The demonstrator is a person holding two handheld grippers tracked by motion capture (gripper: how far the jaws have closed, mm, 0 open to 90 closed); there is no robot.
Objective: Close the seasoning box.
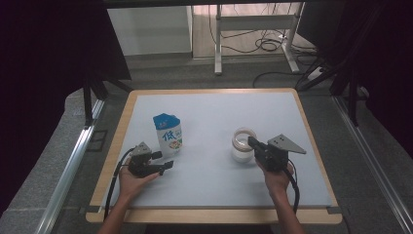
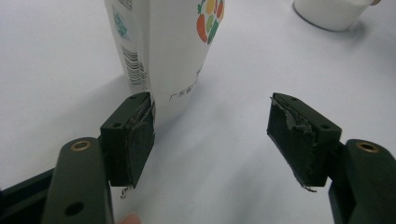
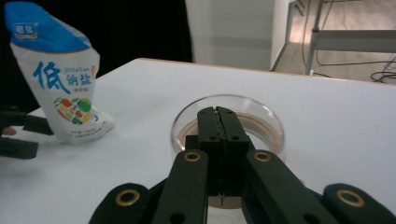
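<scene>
A white salt pouch [image 1: 168, 134] with a blue top and blue lettering stands upright on the white table [image 1: 209, 185], left of centre. My left gripper [image 1: 164, 160] rests just in front of the pouch's base, open. In the left gripper view the pouch [image 2: 163, 46] rises just ahead of the open gripper [image 2: 212, 126], with the left pad [image 2: 135, 137] close beside its lower edge. A round clear glass jar [image 1: 242, 146] sits right of centre. My right gripper [image 1: 251, 142] is shut, its tips [image 3: 218, 114] over the near side of the jar's [image 3: 268, 123] mouth, with nothing seen between them.
The table has a wooden rim [image 1: 214, 217]. Dark curtains hang at both sides, and a metal desk frame [image 1: 253, 29] with cables stands on the floor beyond. The right gripper view shows the pouch [image 3: 60, 79] at left.
</scene>
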